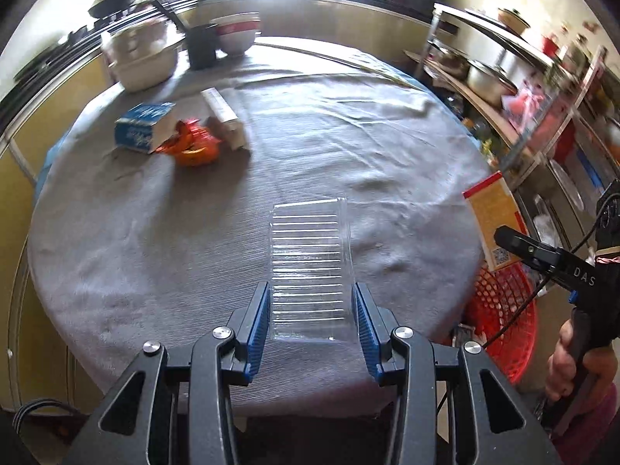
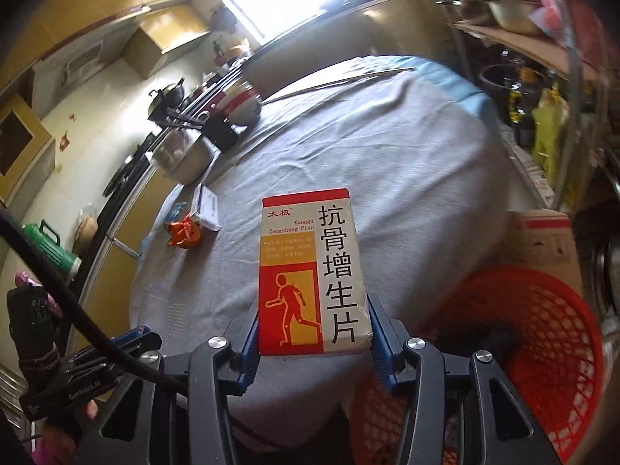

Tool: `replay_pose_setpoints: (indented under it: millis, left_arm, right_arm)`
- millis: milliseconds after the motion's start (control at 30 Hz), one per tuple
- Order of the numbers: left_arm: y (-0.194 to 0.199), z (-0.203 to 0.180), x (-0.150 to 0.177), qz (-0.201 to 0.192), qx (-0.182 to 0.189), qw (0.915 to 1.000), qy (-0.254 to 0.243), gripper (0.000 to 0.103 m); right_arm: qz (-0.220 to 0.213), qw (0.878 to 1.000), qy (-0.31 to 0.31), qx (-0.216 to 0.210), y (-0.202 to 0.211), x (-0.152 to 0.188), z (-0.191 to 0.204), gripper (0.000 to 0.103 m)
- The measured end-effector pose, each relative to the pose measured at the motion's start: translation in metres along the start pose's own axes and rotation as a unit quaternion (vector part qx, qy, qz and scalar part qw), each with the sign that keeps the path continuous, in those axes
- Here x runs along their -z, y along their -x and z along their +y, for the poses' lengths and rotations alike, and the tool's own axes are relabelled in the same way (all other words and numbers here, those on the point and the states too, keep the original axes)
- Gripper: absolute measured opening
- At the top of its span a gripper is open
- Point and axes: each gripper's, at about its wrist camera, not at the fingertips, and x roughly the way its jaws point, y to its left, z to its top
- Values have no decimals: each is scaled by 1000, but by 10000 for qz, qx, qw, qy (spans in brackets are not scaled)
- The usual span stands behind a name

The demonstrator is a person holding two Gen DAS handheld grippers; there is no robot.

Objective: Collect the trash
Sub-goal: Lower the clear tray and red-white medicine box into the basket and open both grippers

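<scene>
At the far left of the gray-clothed surface point(image 1: 162, 240), a blue carton point(image 1: 143, 128), an orange wrapper point(image 1: 193, 145) and a white box point(image 1: 224, 118) are lying bunched together. The left claw point(image 1: 312, 310) is reaching level over the near edge, its blue pads pinching a clear ribbed plastic tray point(image 1: 308, 259). Further right, the right claw point(image 2: 313, 329) is gripping an upright medicine box point(image 2: 312, 271), hovering beside the red basket point(image 2: 542, 333).
</scene>
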Motion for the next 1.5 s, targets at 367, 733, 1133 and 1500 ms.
replay_pose_setpoints:
  millis: [367,733,1133,1500]
  left_arm:
    - [-6,-70,-14,97,744,9924,-971,44]
    - [-18,-128,-16,242,1149,9799,-1611,44]
    - [-16,-126,-18,121,702,9847,-1590,44]
    - [-5,-142,-18,-137,445,9810,-1886,44]
  right_arm:
    - [-264,9962,-503,667,62,17,-72,51]
    - [-247,9893,-1016,1016,79,36,-124,51]
    - [-240,9945,-754,682,59,27,-97,51]
    - [-376,9947,-534,797,68,31,-92,51]
